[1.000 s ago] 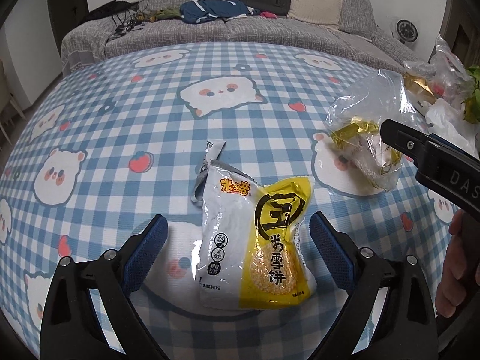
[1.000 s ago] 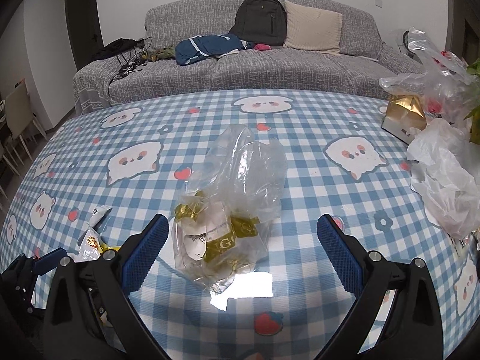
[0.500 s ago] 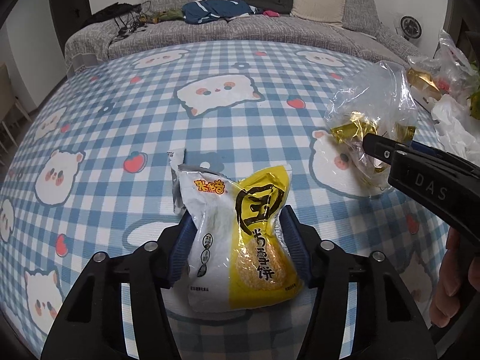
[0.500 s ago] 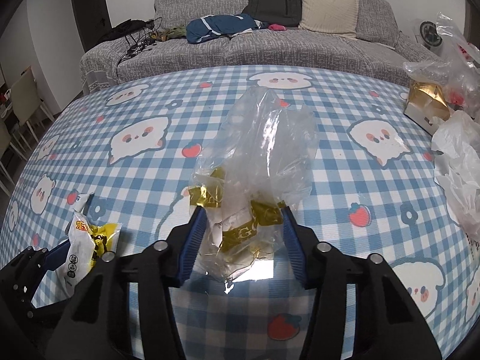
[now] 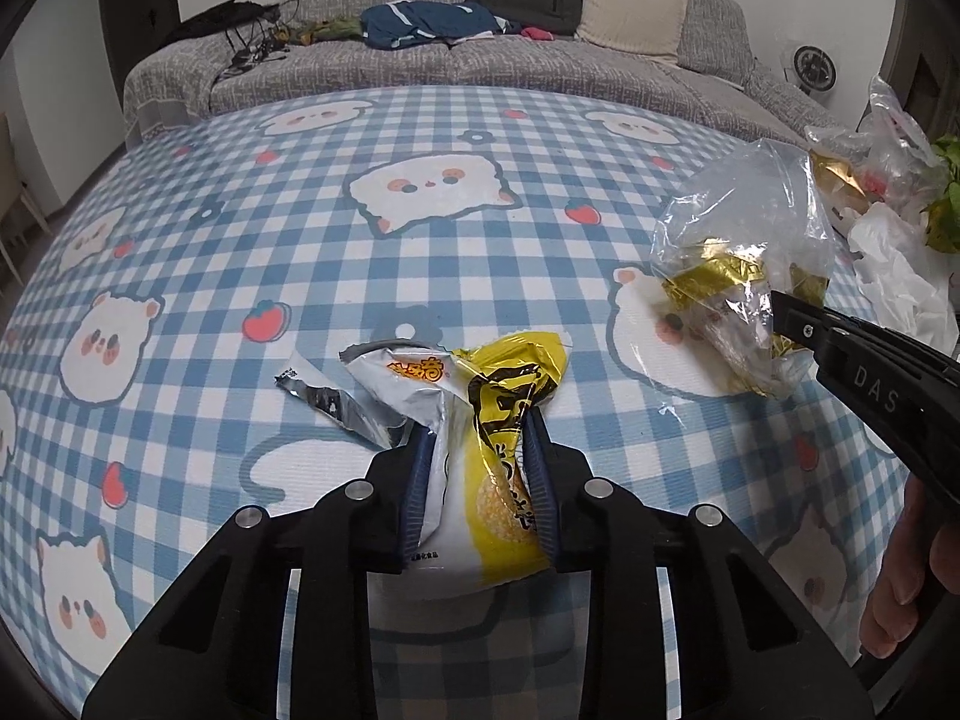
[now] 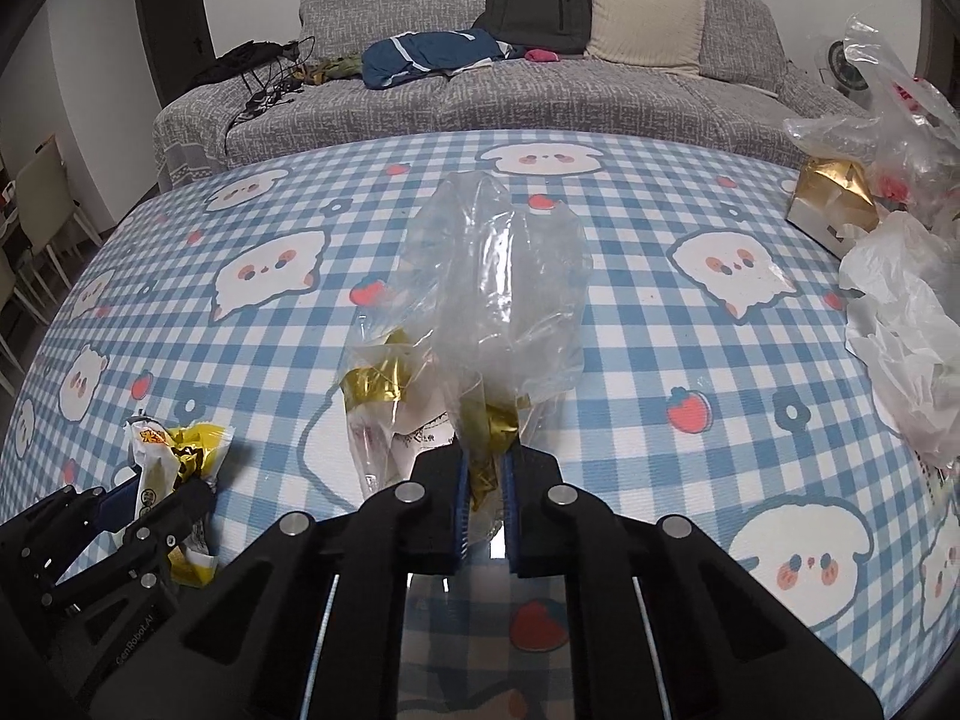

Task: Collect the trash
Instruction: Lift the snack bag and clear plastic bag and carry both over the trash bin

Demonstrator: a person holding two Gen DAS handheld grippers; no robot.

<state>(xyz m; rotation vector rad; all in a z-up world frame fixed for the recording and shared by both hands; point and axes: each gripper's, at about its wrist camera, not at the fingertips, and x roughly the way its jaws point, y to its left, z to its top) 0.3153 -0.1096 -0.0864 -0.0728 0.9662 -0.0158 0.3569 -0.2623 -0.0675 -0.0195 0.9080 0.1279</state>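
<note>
Left claw (image 5: pixel 480 450) closing, pads squeezing snack packet (image 5: pixel 480 468); right claw (image 6: pixel 483 480) clamped on clear bag (image 6: pixel 486 300). Both wide apart a second ago. Open bench (image 5: pixel 300 210) ahead.

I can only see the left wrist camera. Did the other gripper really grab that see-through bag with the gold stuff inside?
Observer: Yes. The right wrist view shows the right hand-held gripper with its blue pads shut on the clear crinkly plastic bag, pinching a gold strip inside it.
Child: What's the shiny gold thing far over on the right?
Observer: From that side it reads as a white cardboard box with a gold foil top.
</note>
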